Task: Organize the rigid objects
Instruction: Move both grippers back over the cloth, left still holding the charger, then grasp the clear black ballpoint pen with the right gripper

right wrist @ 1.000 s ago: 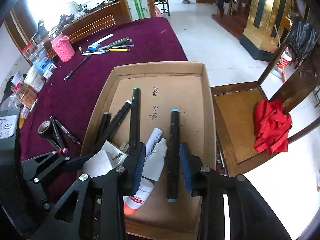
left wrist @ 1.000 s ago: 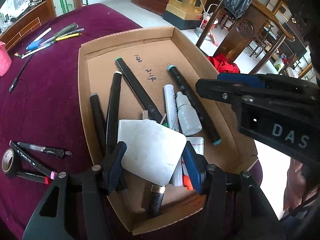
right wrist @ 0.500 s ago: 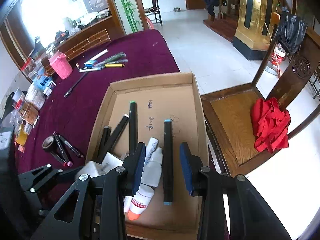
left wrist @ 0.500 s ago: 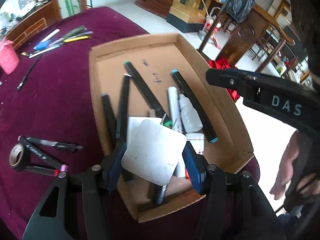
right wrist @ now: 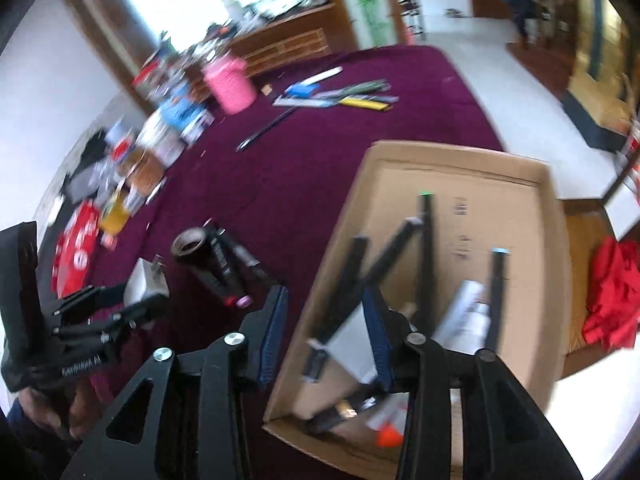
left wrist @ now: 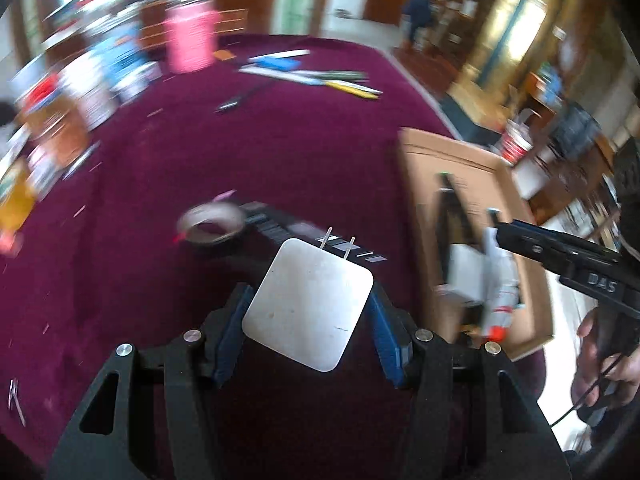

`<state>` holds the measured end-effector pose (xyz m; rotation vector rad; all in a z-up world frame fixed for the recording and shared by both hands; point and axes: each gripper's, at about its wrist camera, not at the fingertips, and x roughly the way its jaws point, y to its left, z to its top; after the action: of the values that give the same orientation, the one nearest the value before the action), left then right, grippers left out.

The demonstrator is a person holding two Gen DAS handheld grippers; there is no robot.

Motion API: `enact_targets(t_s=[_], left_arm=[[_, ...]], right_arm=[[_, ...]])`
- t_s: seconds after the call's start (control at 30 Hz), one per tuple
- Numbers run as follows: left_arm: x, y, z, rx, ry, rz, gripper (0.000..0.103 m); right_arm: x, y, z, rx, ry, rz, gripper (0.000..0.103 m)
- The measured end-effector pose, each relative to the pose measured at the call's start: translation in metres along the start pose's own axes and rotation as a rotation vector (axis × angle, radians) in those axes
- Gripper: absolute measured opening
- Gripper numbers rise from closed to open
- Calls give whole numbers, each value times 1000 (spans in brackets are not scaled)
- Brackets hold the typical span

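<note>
My left gripper [left wrist: 308, 304] is shut on a white square plug adapter [left wrist: 308, 312] with two metal prongs, held over the purple tablecloth to the left of the cardboard box [left wrist: 420, 168]. From the right wrist view the same adapter [right wrist: 144, 284] shows in the left gripper [right wrist: 132, 300] at the far left. My right gripper [right wrist: 326, 324] hangs over the left wall of the box [right wrist: 460, 152]; its jaws are opening with nothing between them. Black markers [right wrist: 426, 248], a white bottle [right wrist: 464, 312] and a white block lie in the box. The picture is blurred.
A tape roll [left wrist: 210, 224] and a few markers [right wrist: 228, 276] lie on the cloth just ahead of the adapter. A pink cup [left wrist: 190, 36], loose pens [left wrist: 320, 76] and packages stand farther back. A red cloth [right wrist: 612, 292] lies on a wooden chair at right.
The left gripper has carried the adapter out of the box, leftward over the purple cloth. The right gripper has also shifted left, from inside the box to its left wall, jaws slightly wider.
</note>
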<state>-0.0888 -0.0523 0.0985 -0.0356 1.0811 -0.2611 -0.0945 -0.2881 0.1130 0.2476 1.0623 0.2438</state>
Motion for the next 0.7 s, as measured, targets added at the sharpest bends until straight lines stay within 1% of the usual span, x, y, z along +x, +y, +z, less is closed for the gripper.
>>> enact_targets(t_s=[0.07,0.17,0.23,0.27,0.33,0.37,0.5,0.57,0.6,0.67,0.7], left_arm=[[0,25,-10,-64,12,30,56],[-2,53,-27,-137,29,54,56],[-5,67,-34,-164,32,68,56],[-7,71,-37,-170,31,72,56],[-11,76,-43,-175,28,81,56],[-13,78,-46,-177,26,88,56],[-20,88,-55,-183,25,110,56],[-23,94,-59,-188,25,119,56],[-23,96,-60,-190,26,121,56],[-25,101,-64,-195,30,128,56],[-25,102,-64,-195,33,131,56]], right_arm=[[15,19,5,-54,43,8,36],[35,44,12,-141,99,35,36],[51,63,18,-231,127,5,36],[61,72,23,-271,129,-14,36],[76,79,29,-302,145,-9,36],[90,82,33,-312,175,-11,36],[124,88,39,-374,262,-4,36],[136,91,40,-397,296,18,35],[139,91,39,-403,298,20,35],[146,94,38,-420,320,26,29],[149,96,38,-425,326,24,27]])
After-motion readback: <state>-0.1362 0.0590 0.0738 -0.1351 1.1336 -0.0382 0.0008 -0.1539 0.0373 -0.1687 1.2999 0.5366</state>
